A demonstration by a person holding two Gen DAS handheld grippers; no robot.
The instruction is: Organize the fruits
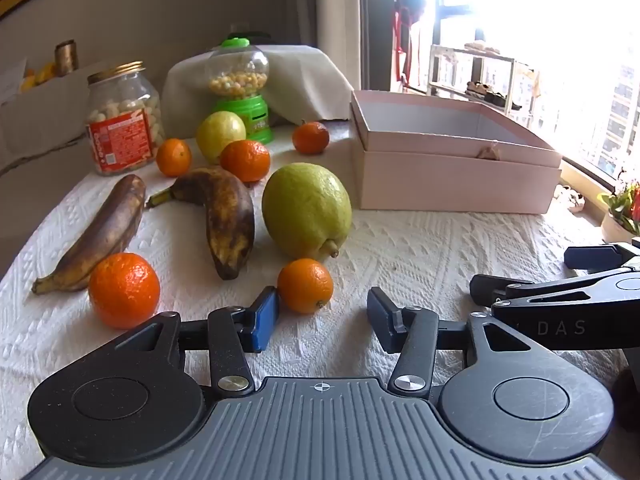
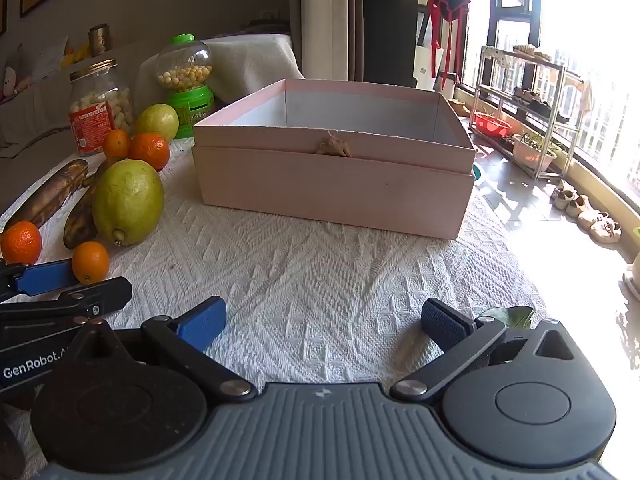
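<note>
Left hand-held gripper (image 1: 323,316) agape beside mandarin (image 1: 305,285)

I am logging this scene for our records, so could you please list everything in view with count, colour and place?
Oranges: five, orange, scattered among the fruit on the table's left.
Bananas: two, overripe brown, lying left of the big citrus.
Large citrus: two, yellow-green; one near, one further back.
Box: one, pale pink, open, nothing visible inside, at the back right of the table.
Jar: one, clear with red label, back left.
Candy dispenser: one, green and clear, behind the fruit.
Tablecloth: one, white, textured.
Left gripper: open, left pad touching or nearly touching the nearest orange.
Right gripper: open, holding nothing, facing the box.
</note>
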